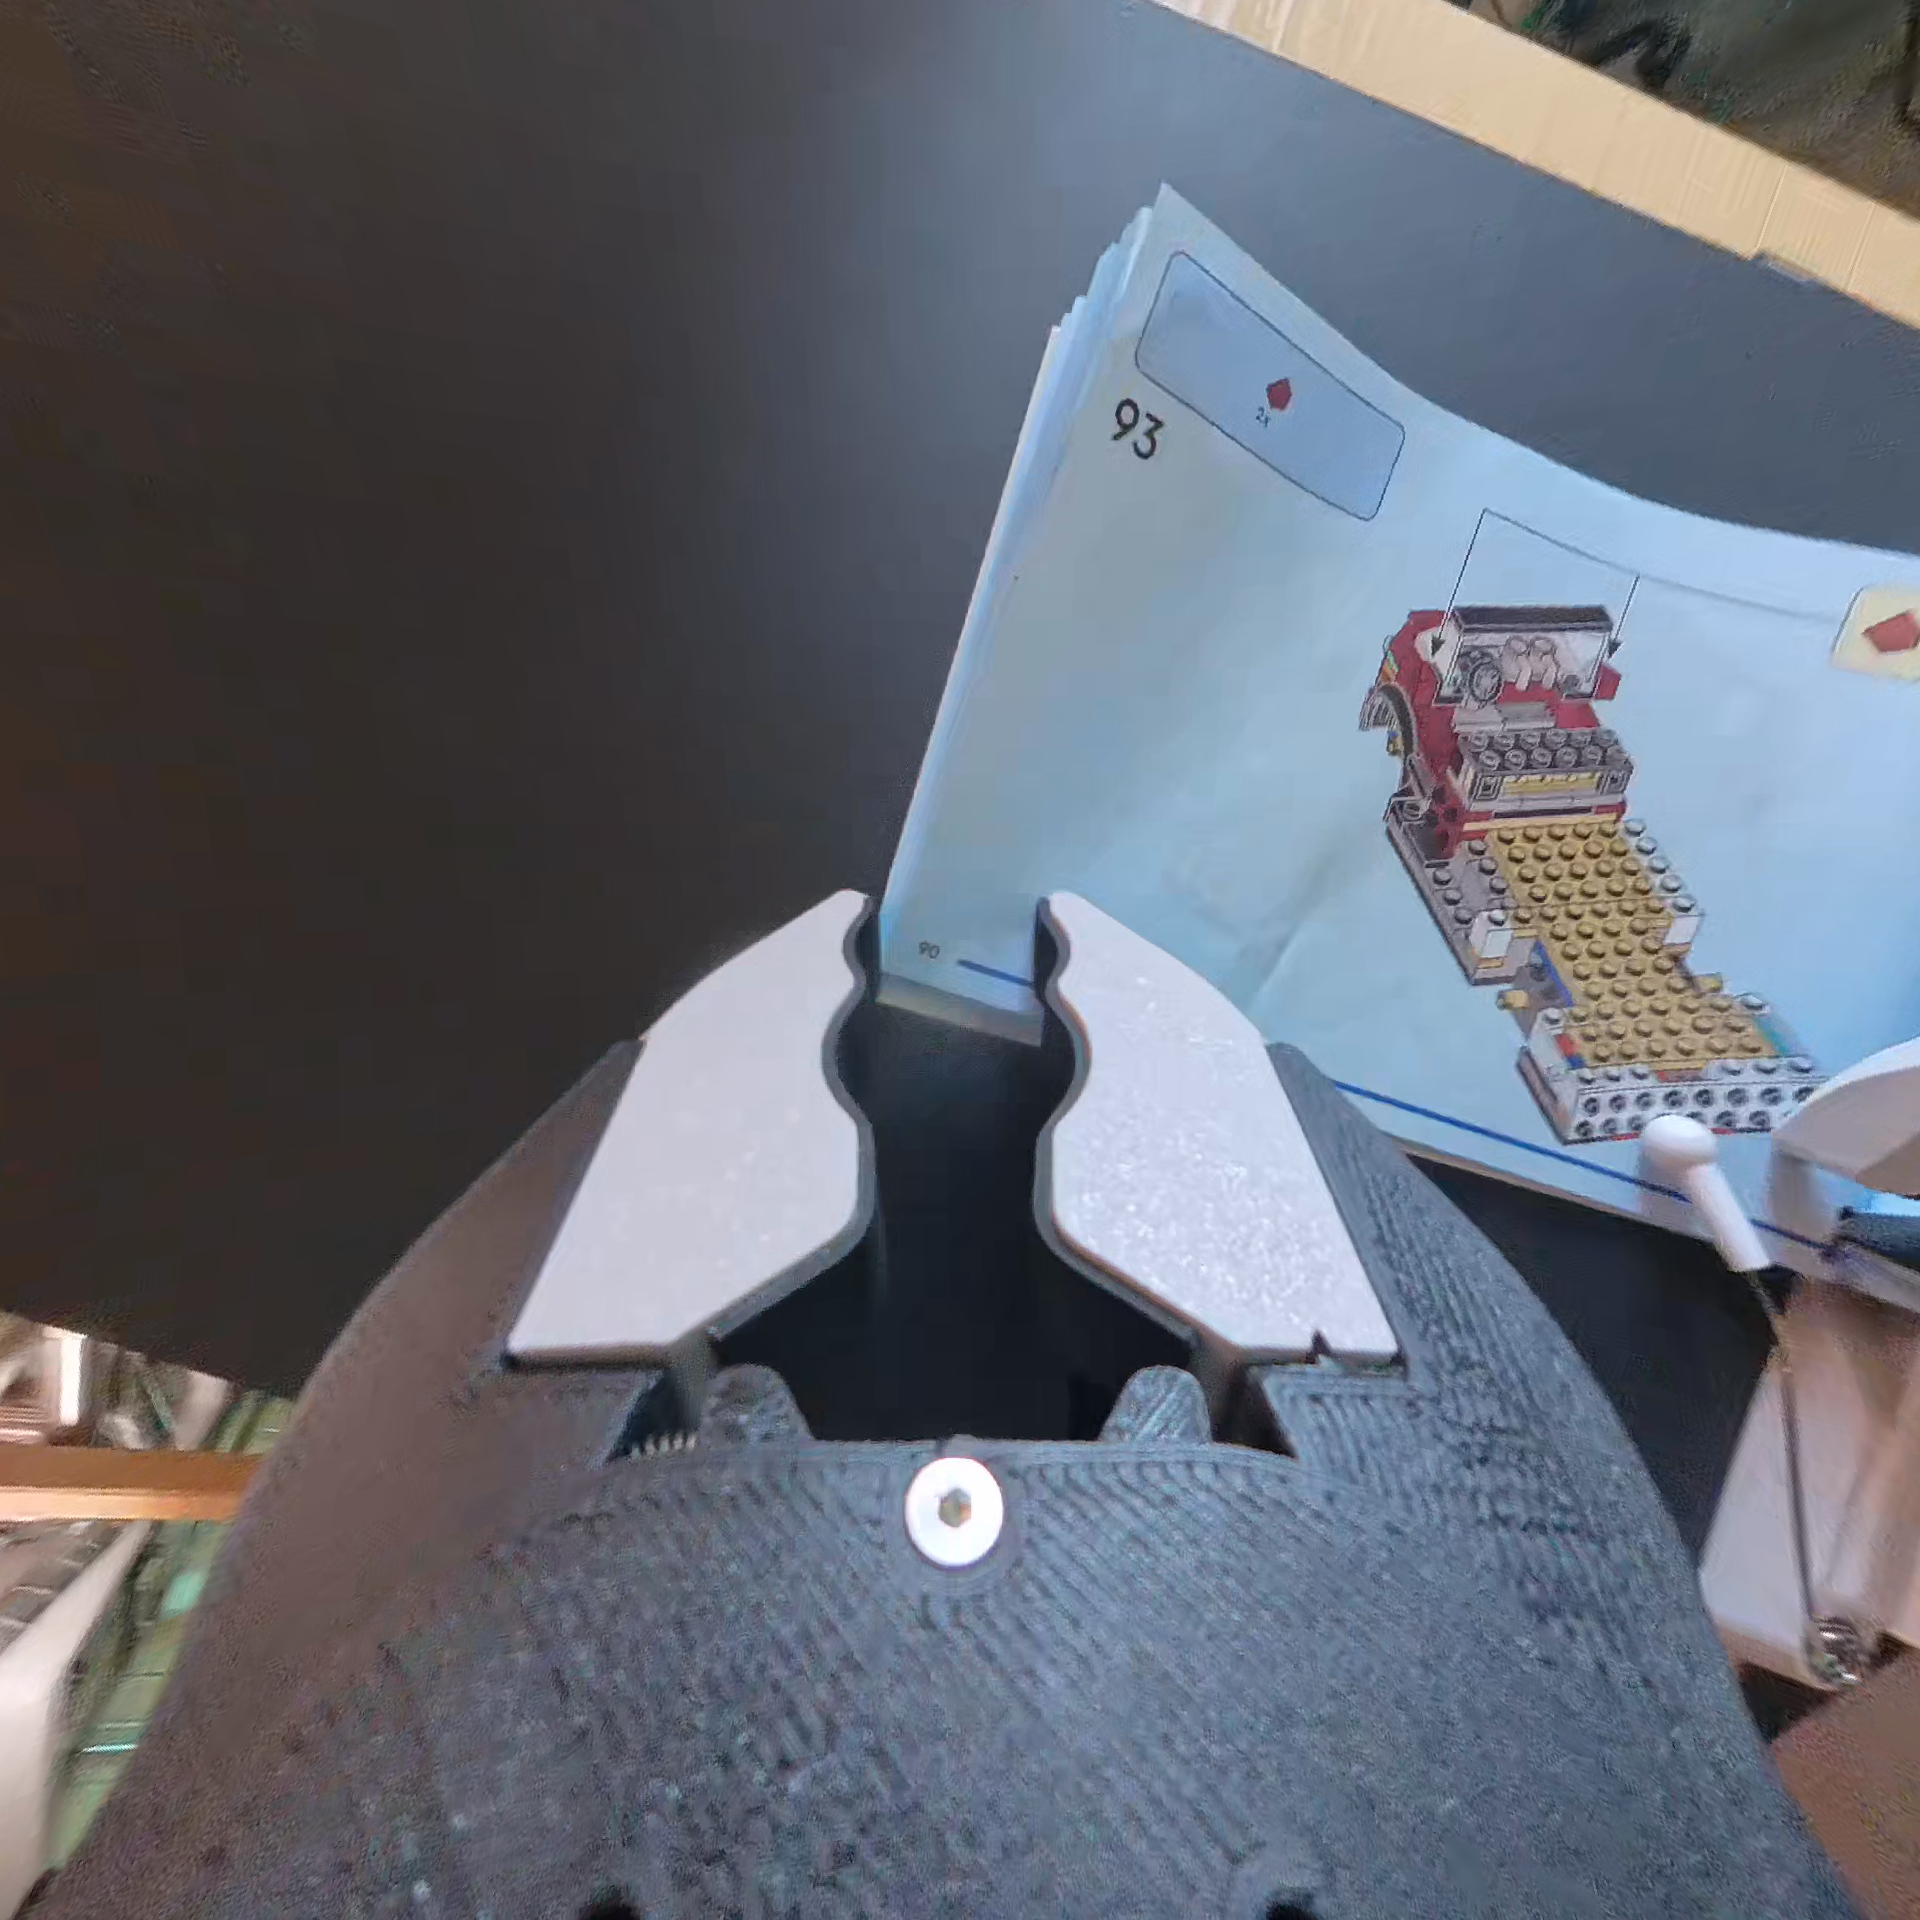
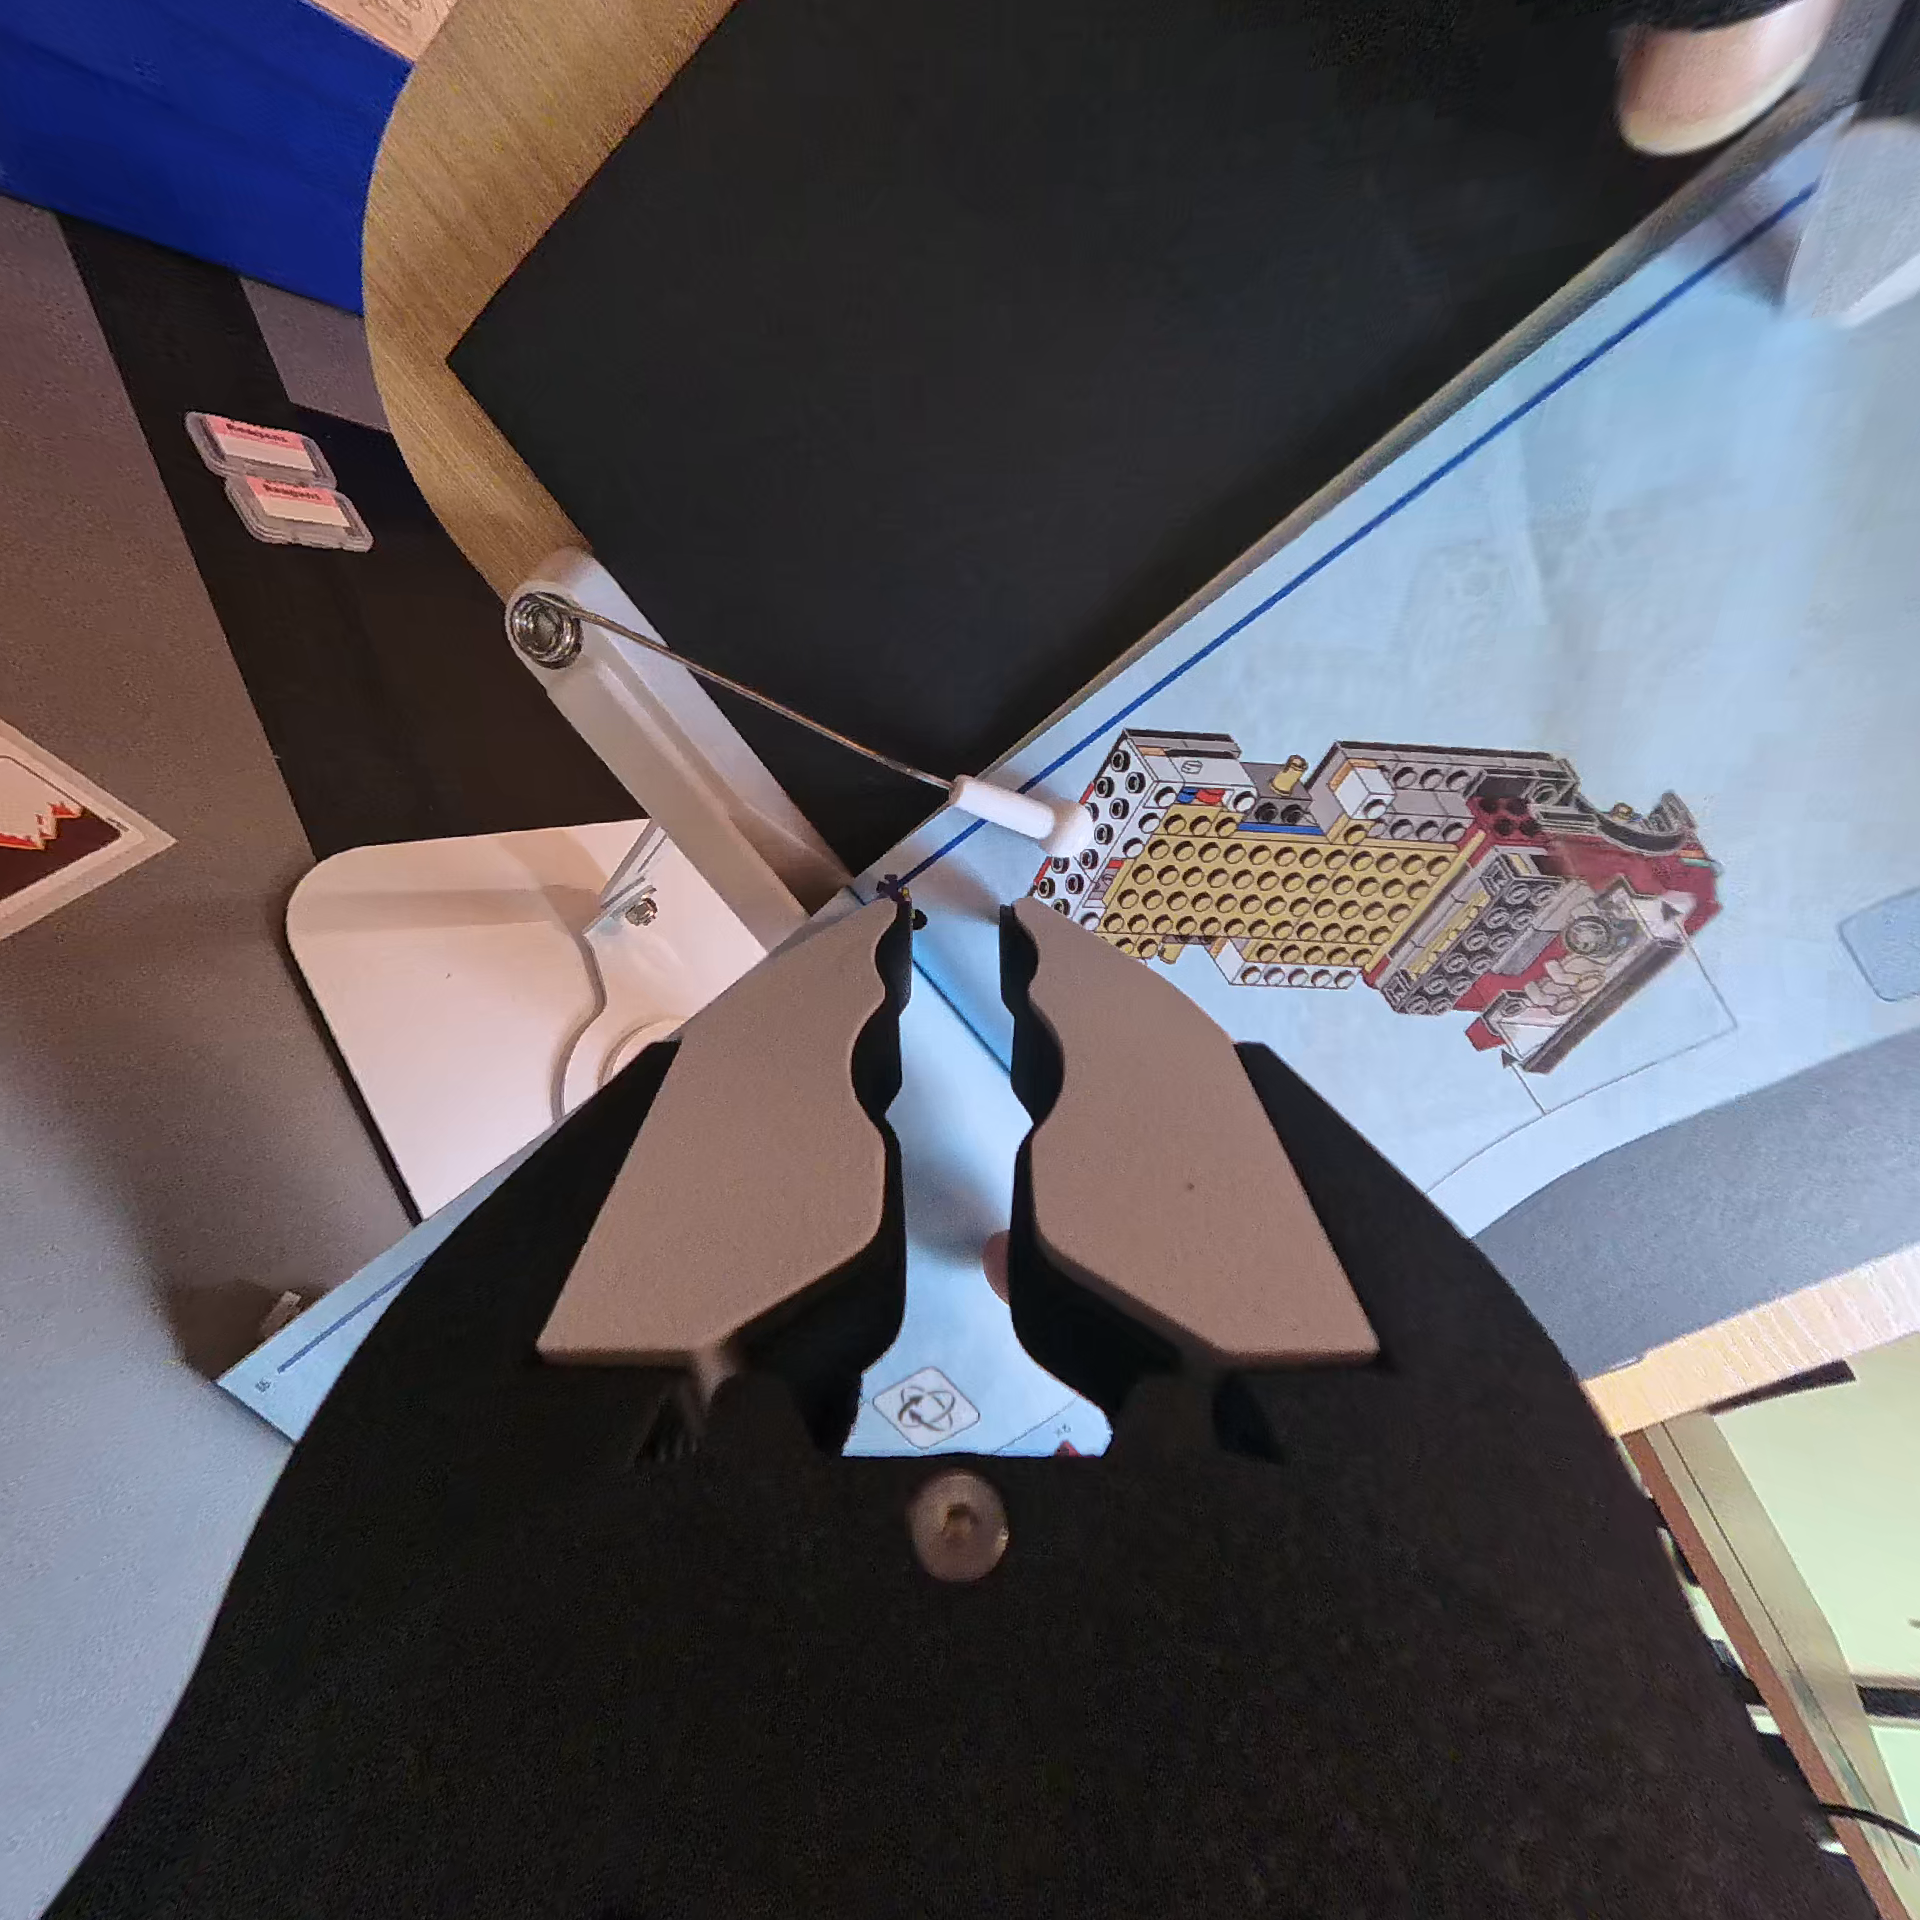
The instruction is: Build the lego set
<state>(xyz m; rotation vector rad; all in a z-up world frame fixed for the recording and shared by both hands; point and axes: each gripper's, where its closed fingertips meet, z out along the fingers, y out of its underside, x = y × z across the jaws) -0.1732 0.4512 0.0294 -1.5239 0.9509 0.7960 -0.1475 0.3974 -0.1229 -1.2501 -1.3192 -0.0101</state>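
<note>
The booklet (image 1: 1195,727) is smooth, pale blue printed paper with a slight sheen, resting against a matt black board (image 2: 935,364) on a white plastic stand (image 2: 457,987) with a thin metal wire arm (image 2: 727,686). The left claw (image 1: 956,935) has matt grey, faintly grainy fingers (image 1: 727,1122) on a rough, ridged black plastic body with a shiny metal screw (image 1: 953,1510). The bench (image 2: 468,156) edge looks like light wood grain.

There is 1 open pale-blue paper instruction booklet (image 2: 1558,499) showing 1 printed brick-built vehicle (image 2: 1382,894). 1 white metal book stand (image 2: 447,987) carries 1 thin wire page-holder arm with a white plastic tip (image 2: 1023,814). 2 small clear plastic cases with pink labels (image 2: 281,483) lie side by side. 1 blue box (image 2: 177,135) and 1 black mat (image 2: 987,364) are on the bench (image 2: 447,208). 2 sets of tongs are in view: left (image 1: 956,940), right (image 2: 956,935).
</note>
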